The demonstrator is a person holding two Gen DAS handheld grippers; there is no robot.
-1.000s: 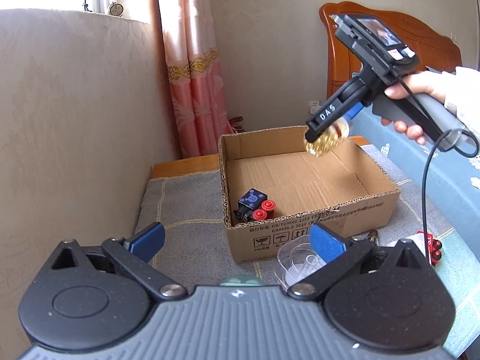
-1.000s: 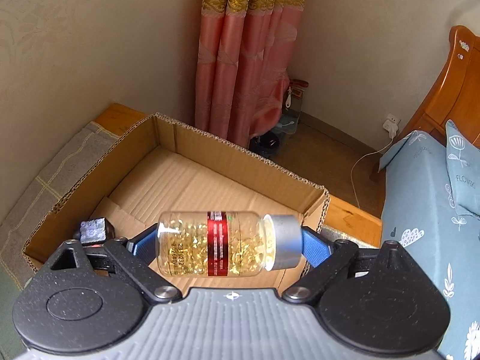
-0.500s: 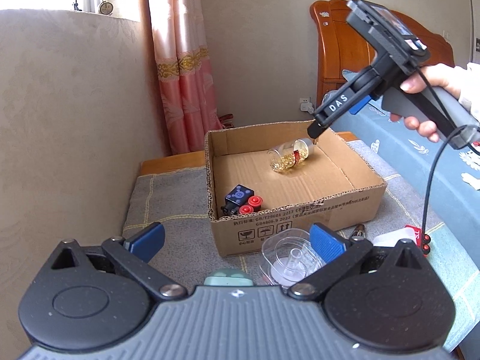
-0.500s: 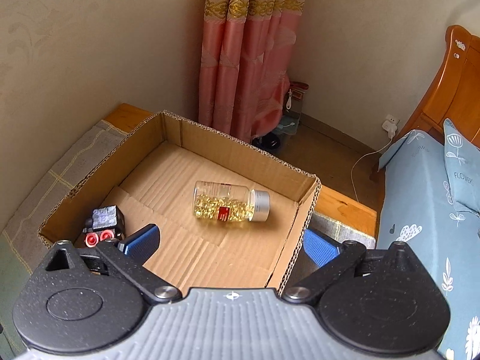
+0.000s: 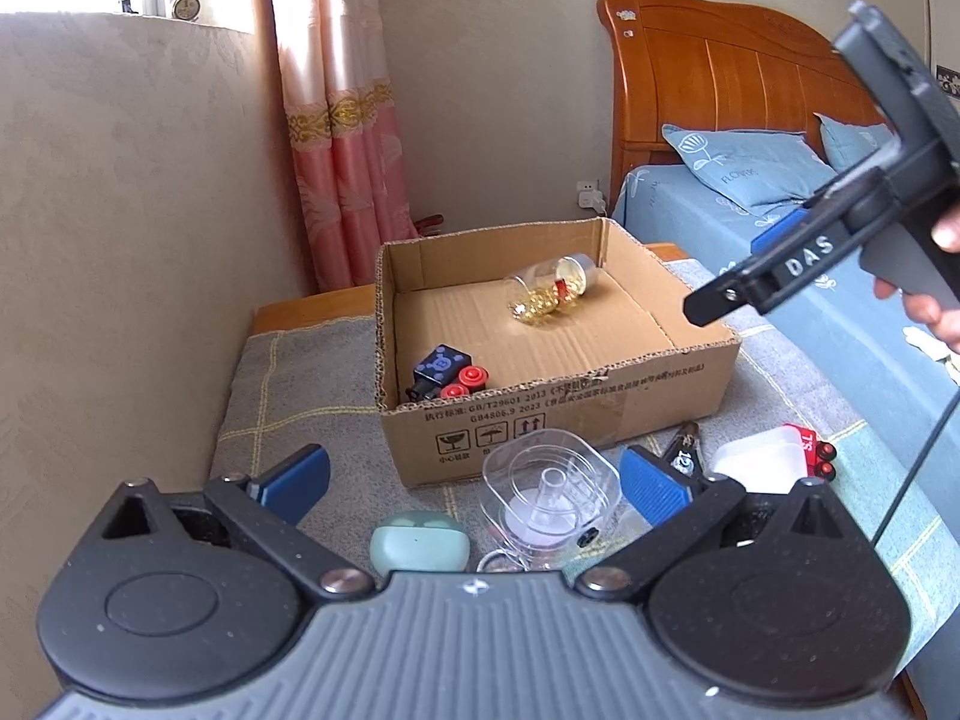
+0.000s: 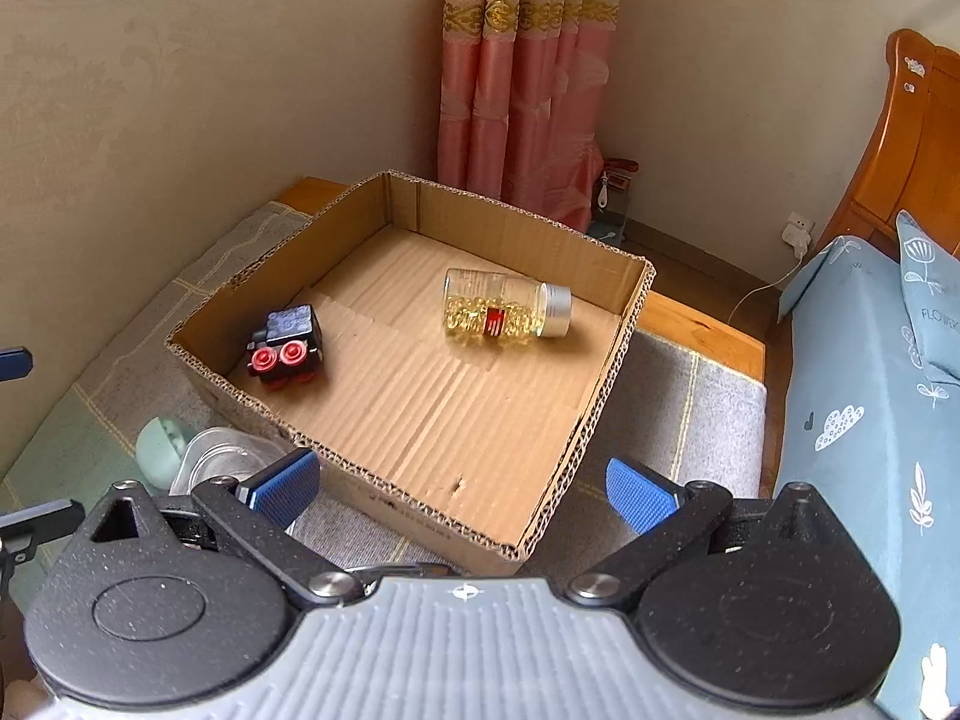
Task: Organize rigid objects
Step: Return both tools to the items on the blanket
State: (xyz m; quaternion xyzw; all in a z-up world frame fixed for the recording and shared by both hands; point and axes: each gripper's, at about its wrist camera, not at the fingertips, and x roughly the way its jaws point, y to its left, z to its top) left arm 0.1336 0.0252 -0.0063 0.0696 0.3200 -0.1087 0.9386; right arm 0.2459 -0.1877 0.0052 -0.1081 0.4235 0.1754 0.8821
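In box (image 6: 606,360), bottle (image 6: 504,312) lies beyond empty right claw (image 6: 462,483).

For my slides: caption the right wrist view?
Open right gripper above cardboard box holding capsule bottle and toy block.

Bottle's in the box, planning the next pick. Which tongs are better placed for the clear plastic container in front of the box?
Left. The left tongs are open with the clear container right between their fingers; the right tongs are open above the cardboard box.
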